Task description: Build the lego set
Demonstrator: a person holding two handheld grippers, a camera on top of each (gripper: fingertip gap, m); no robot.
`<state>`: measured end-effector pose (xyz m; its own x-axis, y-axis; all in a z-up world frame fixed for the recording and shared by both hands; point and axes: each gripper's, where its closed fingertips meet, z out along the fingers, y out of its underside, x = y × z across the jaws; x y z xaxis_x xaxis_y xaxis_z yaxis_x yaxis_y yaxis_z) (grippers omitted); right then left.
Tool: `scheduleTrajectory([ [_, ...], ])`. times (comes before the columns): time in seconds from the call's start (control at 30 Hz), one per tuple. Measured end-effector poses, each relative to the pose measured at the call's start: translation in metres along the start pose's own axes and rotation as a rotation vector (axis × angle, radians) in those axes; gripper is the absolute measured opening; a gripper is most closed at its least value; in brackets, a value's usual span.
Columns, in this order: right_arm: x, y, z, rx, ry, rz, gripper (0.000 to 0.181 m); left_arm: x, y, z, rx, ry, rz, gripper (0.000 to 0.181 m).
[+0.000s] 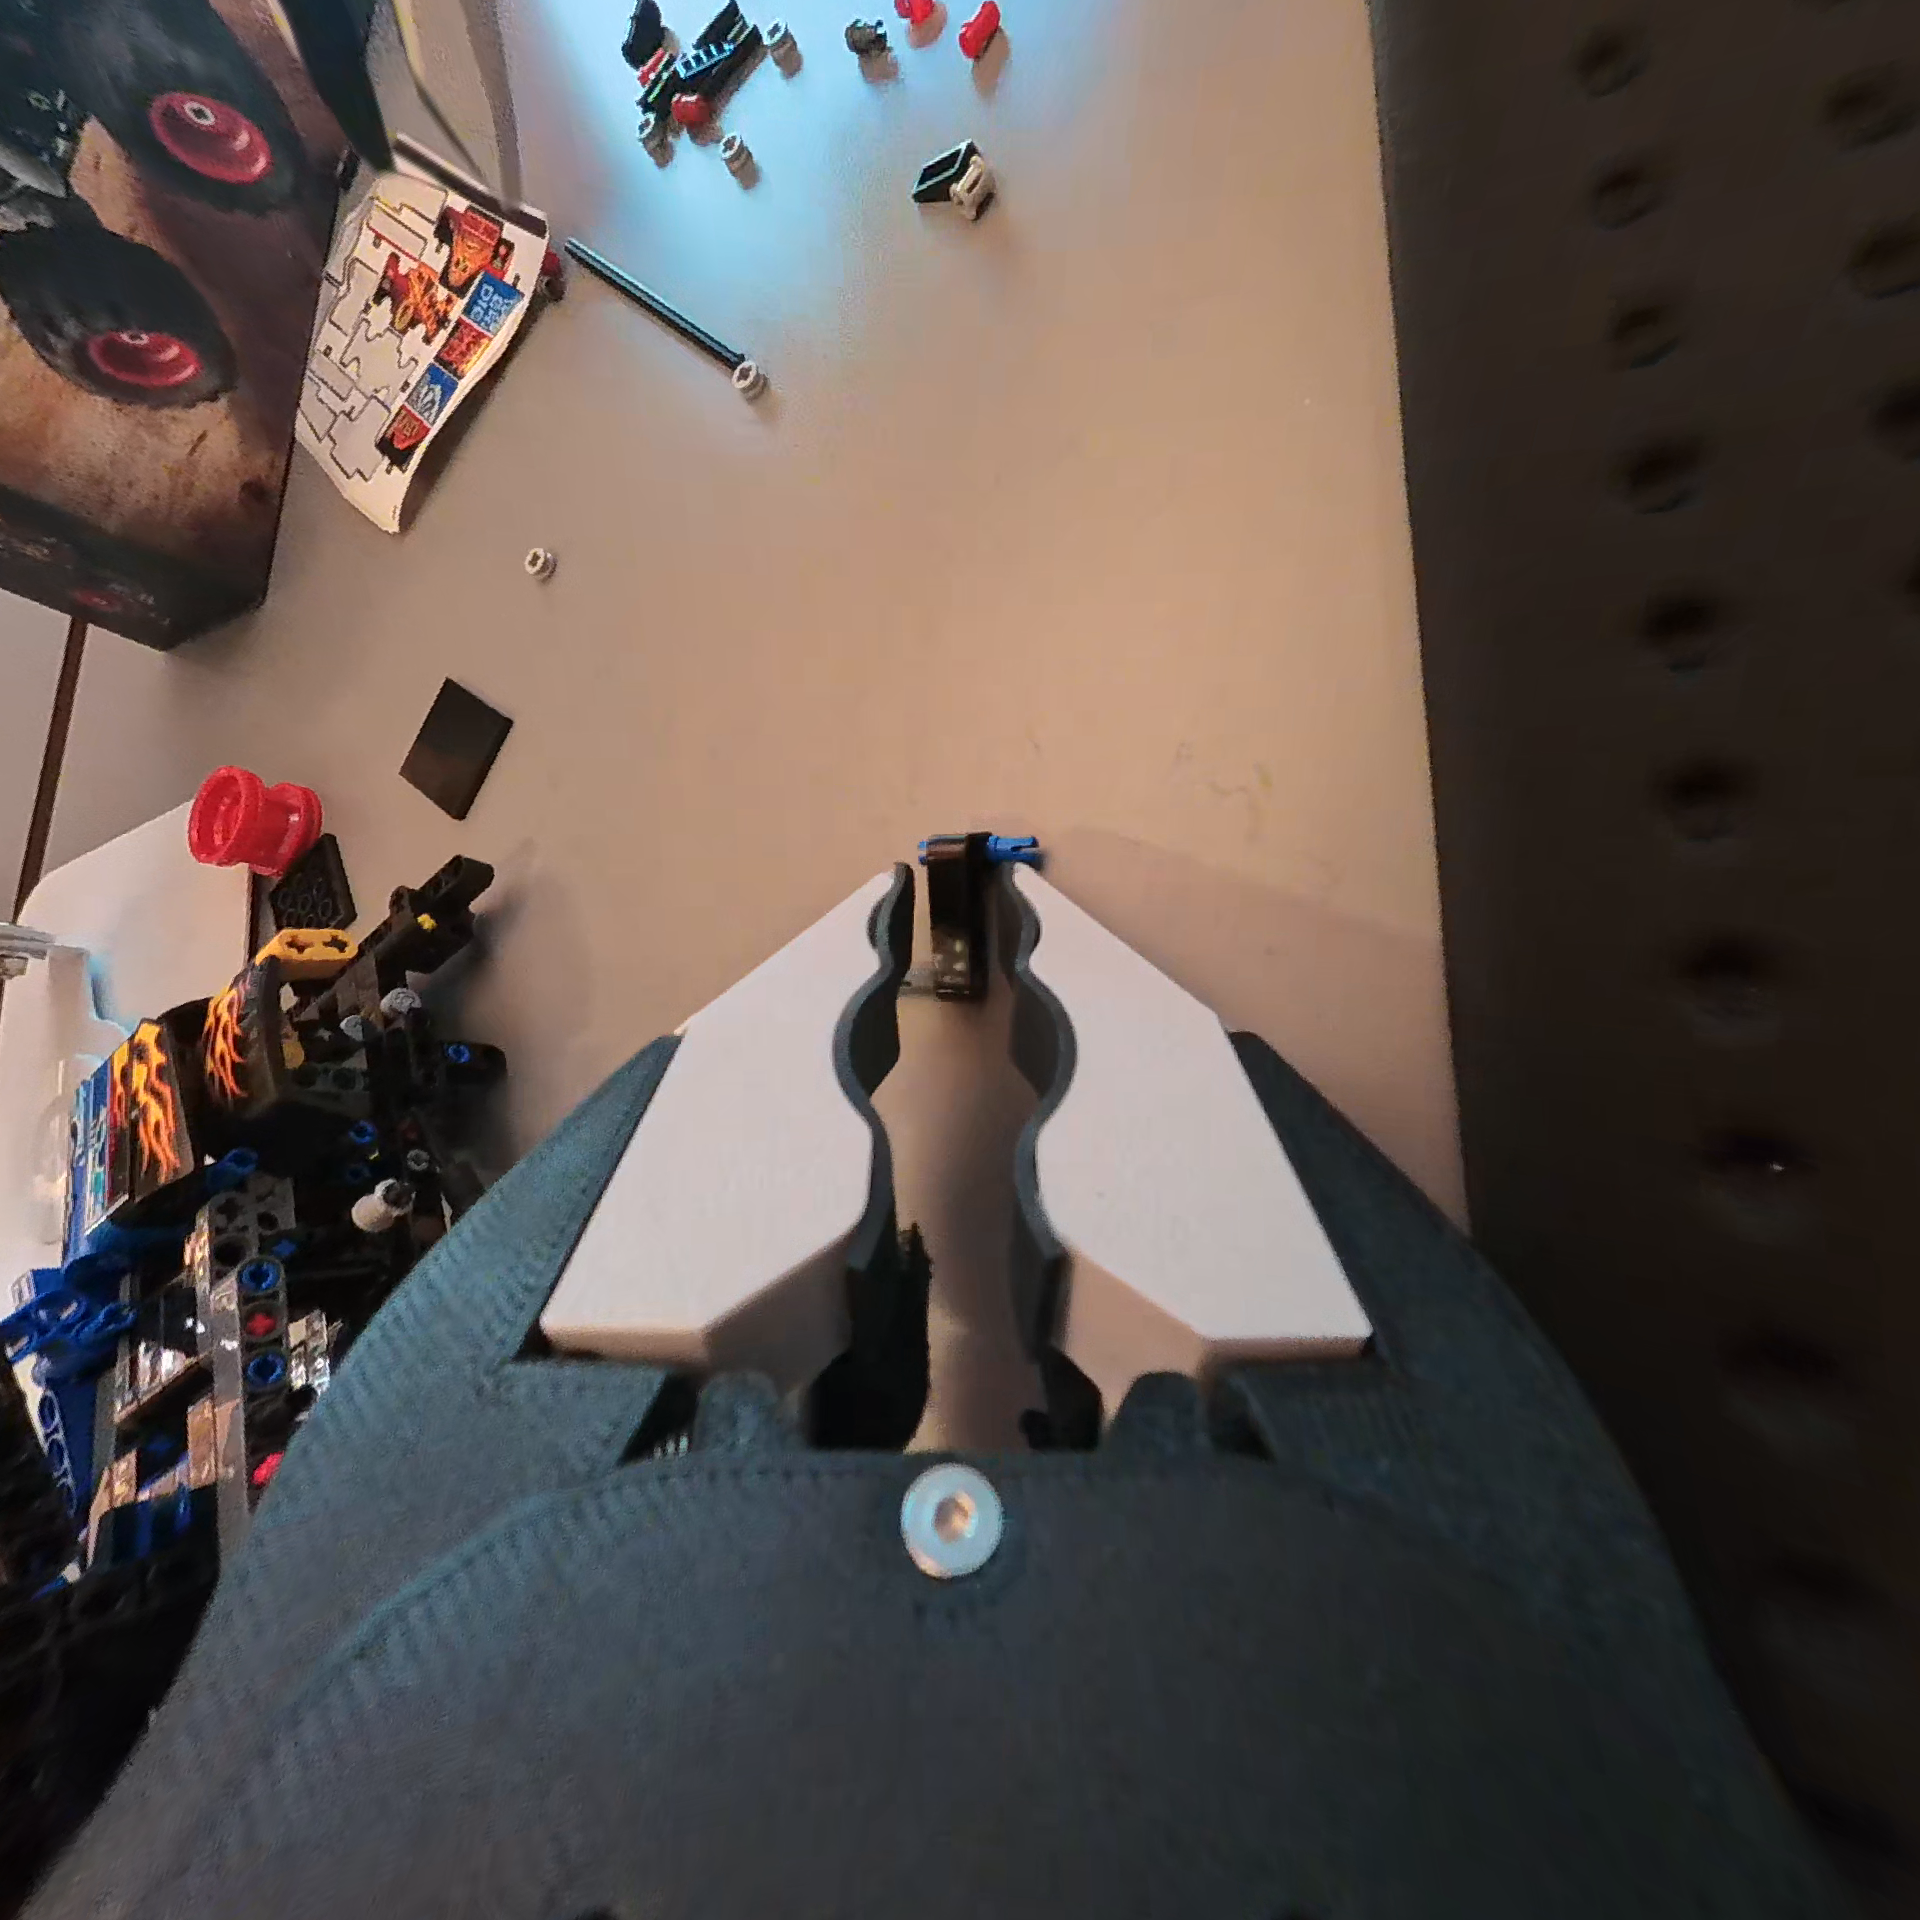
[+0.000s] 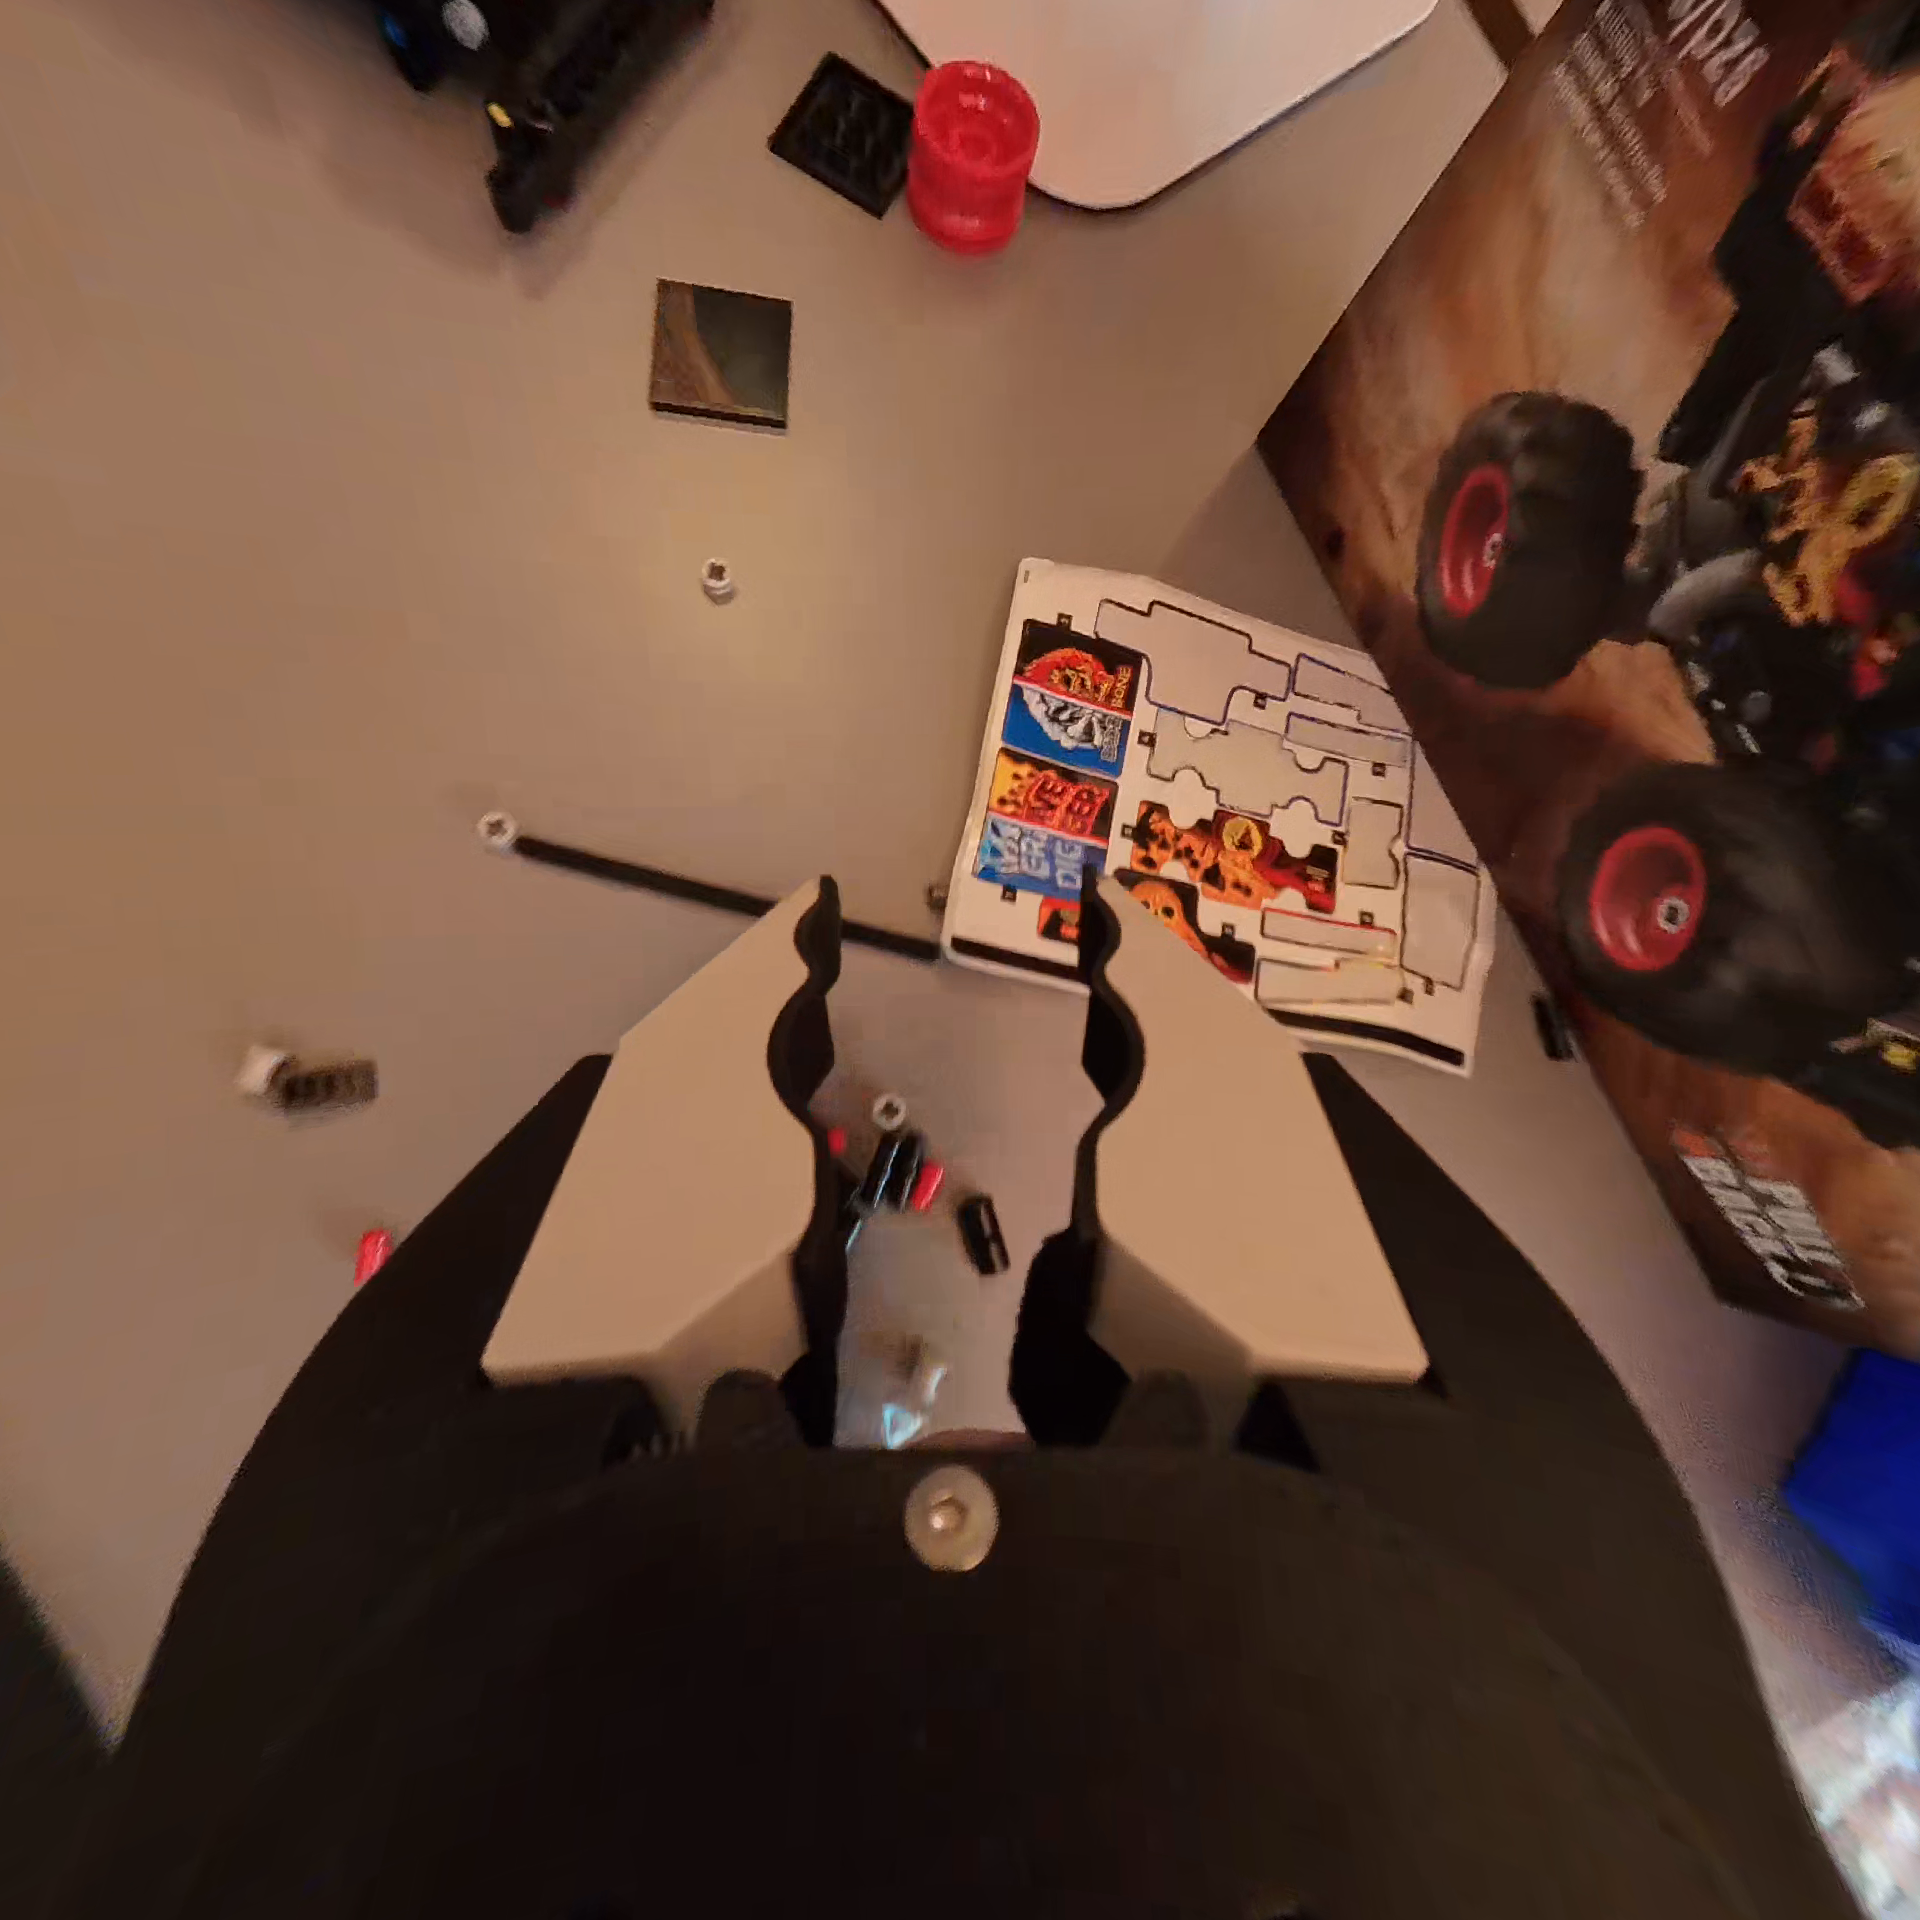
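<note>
My left gripper (image 1: 956, 883) is shut on a small black lego piece (image 1: 954, 920) with a blue pin (image 1: 1010, 848) through its far end, held above the table. The partly built truck (image 1: 260, 1122), black and blue with flame stickers, lies at the left of the left wrist view. My right gripper (image 2: 956, 899) is open and empty, over a black axle rod (image 2: 717, 896) and the near edge of the sticker sheet (image 2: 1226, 821). Small black and red pieces (image 2: 899, 1174) lie on the table between its fingers.
The set's box (image 2: 1621, 644) lies at the right, a red wheel hub (image 2: 971, 156) and black plates (image 2: 722, 353) farther off. Loose pieces (image 1: 707, 73) are scattered at the far end of the table in the left wrist view. A dark padded surface (image 1: 1683, 727) borders the right. Some 25 cm of space lies between my two pairs of fingers. From my right tips it is roughly 4 cm to the black axle rod (image 2: 717, 896); from my left, 20 cm. It is also in sight in the left wrist view (image 1: 652, 298).
</note>
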<state>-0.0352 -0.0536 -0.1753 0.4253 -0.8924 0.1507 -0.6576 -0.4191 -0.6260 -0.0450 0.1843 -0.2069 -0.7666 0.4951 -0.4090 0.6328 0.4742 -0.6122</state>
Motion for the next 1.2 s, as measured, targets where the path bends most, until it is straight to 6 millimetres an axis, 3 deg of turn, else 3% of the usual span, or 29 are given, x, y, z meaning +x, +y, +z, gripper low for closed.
scheduleTrajectory([
  [0.17,0.006,0.007,0.039,-0.106,-0.054,0.067,0.043,0.001,0.000,0.000,0.008,-0.001,-0.004,0.013],
  [0.3,0.007,0.004,0.044,-0.101,-0.068,0.087,0.019,0.001,0.000,0.000,0.016,0.004,-0.008,0.013],
  [0.6,0.014,0.006,0.044,-0.108,-0.040,0.054,0.003,-0.001,0.000,-0.001,0.011,-0.016,0.002,0.019],
  [0.77,0.016,-0.007,0.033,-0.047,-0.043,0.065,0.003,-0.002,-0.001,-0.001,0.013,-0.021,0.002,0.021],
  [1.07,0.031,-0.041,-0.006,0.111,-0.053,0.130,0.003,-0.003,-0.001,-0.002,0.014,-0.023,-0.013,0.027],
  [1.2,0.032,-0.054,-0.009,0.153,-0.058,0.146,0.002,-0.003,-0.002,-0.002,0.018,-0.020,-0.019,0.027],
])
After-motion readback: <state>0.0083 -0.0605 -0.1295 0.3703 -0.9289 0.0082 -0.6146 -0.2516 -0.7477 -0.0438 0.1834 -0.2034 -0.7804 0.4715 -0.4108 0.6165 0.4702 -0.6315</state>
